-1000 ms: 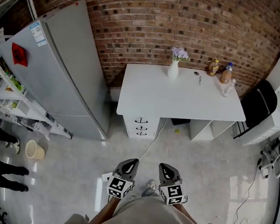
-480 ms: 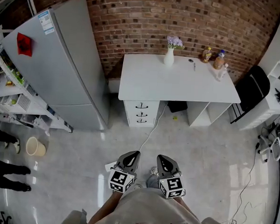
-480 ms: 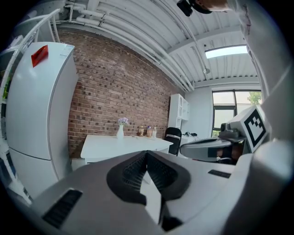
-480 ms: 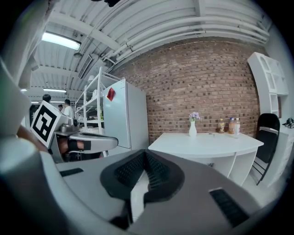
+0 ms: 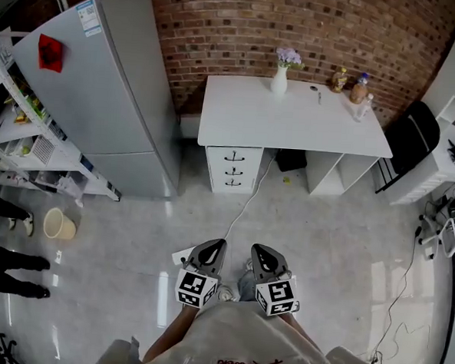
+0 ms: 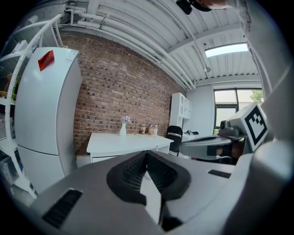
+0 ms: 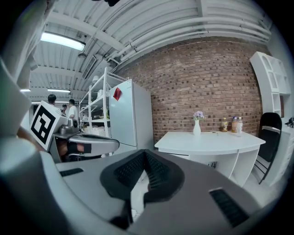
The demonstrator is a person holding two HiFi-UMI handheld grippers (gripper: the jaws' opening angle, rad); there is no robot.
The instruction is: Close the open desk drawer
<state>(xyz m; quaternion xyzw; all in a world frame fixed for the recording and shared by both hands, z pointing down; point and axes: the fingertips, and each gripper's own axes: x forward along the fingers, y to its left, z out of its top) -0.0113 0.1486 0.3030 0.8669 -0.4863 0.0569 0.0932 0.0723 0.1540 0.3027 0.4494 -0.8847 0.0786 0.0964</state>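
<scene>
Nearest me, the left gripper (image 5: 218, 244) and right gripper (image 5: 256, 249) hang side by side, both sets of fingers clenched on nothing. A wide stretch of floor (image 5: 324, 237) separates them from the desk (image 5: 292, 124) against the brick wall (image 5: 298, 28). The drawer stack (image 5: 234, 168) sits under the desk's left end. Its three fronts look flush, though small from here, so I judge the drawer already lies shut
</scene>
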